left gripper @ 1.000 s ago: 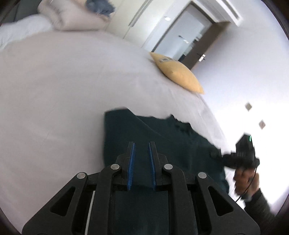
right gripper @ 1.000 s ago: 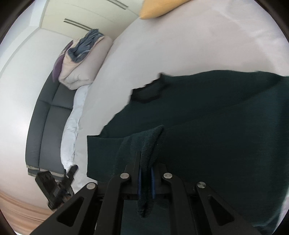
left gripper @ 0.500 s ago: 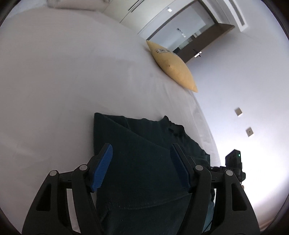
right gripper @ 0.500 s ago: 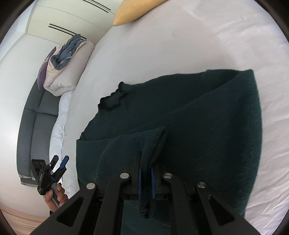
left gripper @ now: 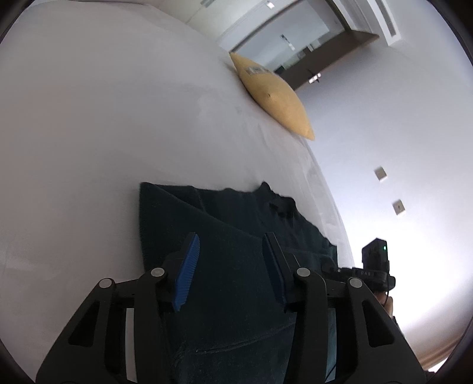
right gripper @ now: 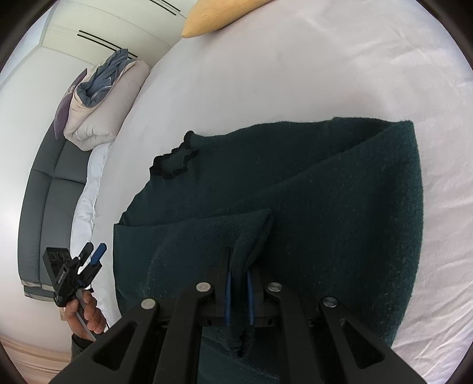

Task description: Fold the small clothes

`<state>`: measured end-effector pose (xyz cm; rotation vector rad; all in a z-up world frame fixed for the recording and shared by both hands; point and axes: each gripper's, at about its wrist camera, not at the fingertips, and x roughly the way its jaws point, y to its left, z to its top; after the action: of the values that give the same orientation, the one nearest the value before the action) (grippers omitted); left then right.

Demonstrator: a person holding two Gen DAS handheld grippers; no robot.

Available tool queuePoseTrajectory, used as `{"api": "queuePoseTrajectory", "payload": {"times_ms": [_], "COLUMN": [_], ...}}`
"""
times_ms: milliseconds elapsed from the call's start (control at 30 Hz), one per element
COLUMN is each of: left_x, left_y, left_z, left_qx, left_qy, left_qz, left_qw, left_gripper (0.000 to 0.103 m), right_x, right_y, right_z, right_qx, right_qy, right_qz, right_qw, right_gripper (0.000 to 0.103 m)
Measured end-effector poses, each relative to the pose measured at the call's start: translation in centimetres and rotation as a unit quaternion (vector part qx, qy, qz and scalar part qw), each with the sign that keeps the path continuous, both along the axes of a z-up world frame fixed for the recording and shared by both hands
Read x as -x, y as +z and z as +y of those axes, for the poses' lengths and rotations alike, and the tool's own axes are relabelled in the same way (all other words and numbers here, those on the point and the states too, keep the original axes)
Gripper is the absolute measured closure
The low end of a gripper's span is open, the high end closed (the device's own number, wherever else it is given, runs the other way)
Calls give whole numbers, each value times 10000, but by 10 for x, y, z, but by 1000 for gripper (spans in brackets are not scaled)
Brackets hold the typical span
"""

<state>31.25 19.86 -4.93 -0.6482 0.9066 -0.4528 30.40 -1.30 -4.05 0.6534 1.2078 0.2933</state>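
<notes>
A wide bed (left gripper: 118,118) with a pale, lightly creased sheet fills most of both views. A yellow cushion (left gripper: 272,94) lies at its far edge. Behind the cushion in the left wrist view stands a white wall (left gripper: 399,133) carrying two small square plates (left gripper: 380,173), and a dark-framed doorway (left gripper: 298,53) opens onto a brighter space with ceiling spots. Strong light washes out the wall on the right. In the right wrist view, a grey sofa (right gripper: 47,189) runs along the left side, with a folded beige duvet (right gripper: 103,100) piled on it, blue cloth on top. White cupboard doors (right gripper: 97,26) rise beyond, and a strip of light wooden floor (right gripper: 26,354) shows near left.
</notes>
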Motion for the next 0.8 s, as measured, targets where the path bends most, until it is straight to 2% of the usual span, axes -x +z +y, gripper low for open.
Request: {"api": "queuePoseTrajectory", "payload": {"times_ms": [67, 200, 267, 333, 467, 600, 800], "left_x": [-8, -27, -38, -47, -58, -50, -19], "left_y": [-5, -17, -27, -35, -63, -70, -70], "left_z": [-7, -11, -7, -4, -4, -1, -5], "left_qx": [107, 690, 1104, 1230, 1164, 1306, 1180], "left_qy": [-172, -397, -448, -480, -720, -758, -879], "left_qz": [63, 257, 451, 536, 894, 805, 734], "left_qw": [9998, 9965, 9919, 9898, 9865, 9852, 9864], "left_gripper": [61, 61, 60, 59, 57, 57, 57], "right_x": [0, 2, 3, 2, 3, 3, 3], "right_y": [-2, -4, -4, -5, -7, -8, -11], "right_z": [0, -2, -2, -2, -2, -3, -6], "right_qx": [-9, -98, -119, -137, -164, -220, -329], "right_qy": [-13, -60, -65, -62, -76, -110, -185], "right_qz": [23, 46, 39, 33, 21, 25, 17], "right_qw": [10000, 9999, 9999, 9999, 9998, 9997, 9993], "right_gripper": [93, 94, 95, 95, 95, 95, 95]}}
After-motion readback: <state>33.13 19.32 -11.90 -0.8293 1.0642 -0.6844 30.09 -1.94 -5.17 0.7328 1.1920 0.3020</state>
